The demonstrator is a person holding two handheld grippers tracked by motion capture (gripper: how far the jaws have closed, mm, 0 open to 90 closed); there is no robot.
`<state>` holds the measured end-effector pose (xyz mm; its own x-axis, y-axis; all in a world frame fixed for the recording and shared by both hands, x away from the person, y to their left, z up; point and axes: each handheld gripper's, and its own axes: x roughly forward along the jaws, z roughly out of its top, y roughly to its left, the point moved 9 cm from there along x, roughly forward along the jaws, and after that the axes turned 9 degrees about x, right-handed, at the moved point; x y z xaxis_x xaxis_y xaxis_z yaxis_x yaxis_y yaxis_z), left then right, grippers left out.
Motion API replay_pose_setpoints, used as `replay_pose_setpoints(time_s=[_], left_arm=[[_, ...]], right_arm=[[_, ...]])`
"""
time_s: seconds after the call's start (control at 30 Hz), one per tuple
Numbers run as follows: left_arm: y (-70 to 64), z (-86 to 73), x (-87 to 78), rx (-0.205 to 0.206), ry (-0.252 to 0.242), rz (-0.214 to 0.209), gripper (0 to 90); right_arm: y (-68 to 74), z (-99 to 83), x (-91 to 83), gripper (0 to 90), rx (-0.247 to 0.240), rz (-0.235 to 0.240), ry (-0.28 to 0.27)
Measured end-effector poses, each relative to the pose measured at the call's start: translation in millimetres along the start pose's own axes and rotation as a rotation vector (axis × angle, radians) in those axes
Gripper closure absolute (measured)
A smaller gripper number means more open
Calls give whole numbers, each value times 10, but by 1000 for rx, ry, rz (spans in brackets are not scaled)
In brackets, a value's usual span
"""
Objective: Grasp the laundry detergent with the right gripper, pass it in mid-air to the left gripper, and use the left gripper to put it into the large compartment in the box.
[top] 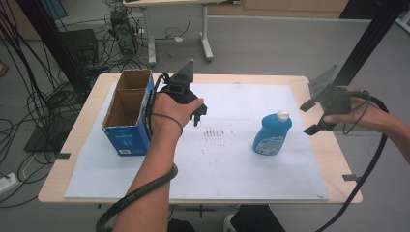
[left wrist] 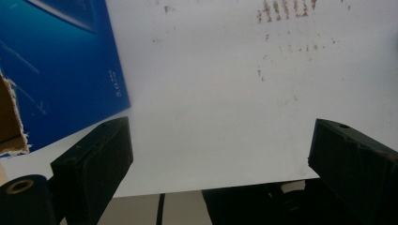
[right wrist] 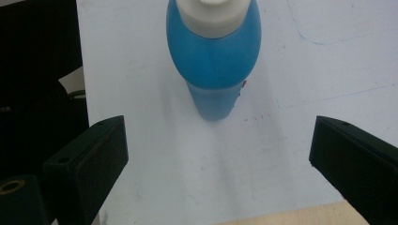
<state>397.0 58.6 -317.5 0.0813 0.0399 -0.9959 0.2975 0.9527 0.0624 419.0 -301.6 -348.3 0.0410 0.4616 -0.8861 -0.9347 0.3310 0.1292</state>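
Observation:
A blue bottle (top: 271, 134) with a white cap stands upright on the white sheet (top: 217, 159), right of centre. My right gripper (top: 308, 117) hovers open just to its right, jaws wide apart with nothing between them; its own view looks down on the blue bottle (right wrist: 213, 56) a short way ahead of the right gripper (right wrist: 218, 154). A blue cardboard box (top: 128, 113), open at the top, stands at the left. My left gripper (top: 199, 113) is held open just right of the box, above the sheet. In the left gripper view, the box (left wrist: 56, 70) is at upper left of the left gripper (left wrist: 220, 154).
Small brown marks (top: 216, 132) dot the sheet between box and bottle. The wooden table (top: 72, 140) shows around the sheet. Cables, a black case and a second table's legs (top: 205, 34) lie on the floor beyond the far edge. A black post (top: 367, 38) rises at the right.

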Motion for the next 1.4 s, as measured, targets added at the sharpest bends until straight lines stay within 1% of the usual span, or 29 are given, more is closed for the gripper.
replay_pose_setpoints(time_s=[0.07, 0.13, 0.17, 0.23, 0.4, 0.5, 0.6, 0.73, 0.9, 0.93, 0.97, 1.03, 1.2, 1.23, 1.4], left_arm=[[4, 12, 6, -2, -1, 2, 72], [7, 15, 15, 0, 3, 4, 72], [7, 15, 15, 0, 3, 4, 72], [6, 21, 32, -3, 5, 7, 72], [3, 30, 57, 1, 14, 10, 72], [3, 33, 61, 5, 17, 10, 72], [7, 39, 75, 4, 17, 10, 72], [19, 36, 90, 3, 20, 9, 71], [33, 27, 99, 3, 22, 7, 71], [32, 28, 99, 1, 19, 8, 71], [32, 28, 98, 0, 19, 8, 71], [31, 26, 98, 0, 19, 9, 71], [24, 24, 105, 1, 21, 7, 71], [22, 26, 108, 4, 23, 8, 71], [11, 33, 105, 5, 19, 6, 71]], right_arm=[[-4, -5, 43, 42, 1, 10, -21], [-10, -15, 88, 42, -3, 9, -38], [-10, -15, 88, 42, -3, 9, -38], [-12, -32, 162, 42, 1, 16, -66], [-18, -54, 271, 41, 4, 21, -112], [-26, -57, 311, 39, 6, 16, -124], [-36, -39, 369, 38, 5, 10, -160], [-39, -20, 426, 35, -2, -8, -159], [-29, 12, 462, 32, 2, -19, -176], [-19, 15, 471, 32, 2, -13, -194], [-11, 11, 486, 38, 7, -1, -206], [-13, -30, 533, 31, 15, -7, -195], [4, -92, 620, 32, 22, -2, -202], [10, -105, 646, 32, 25, 1, -213], [12, -113, 690, 30, 30, -12, -225]])
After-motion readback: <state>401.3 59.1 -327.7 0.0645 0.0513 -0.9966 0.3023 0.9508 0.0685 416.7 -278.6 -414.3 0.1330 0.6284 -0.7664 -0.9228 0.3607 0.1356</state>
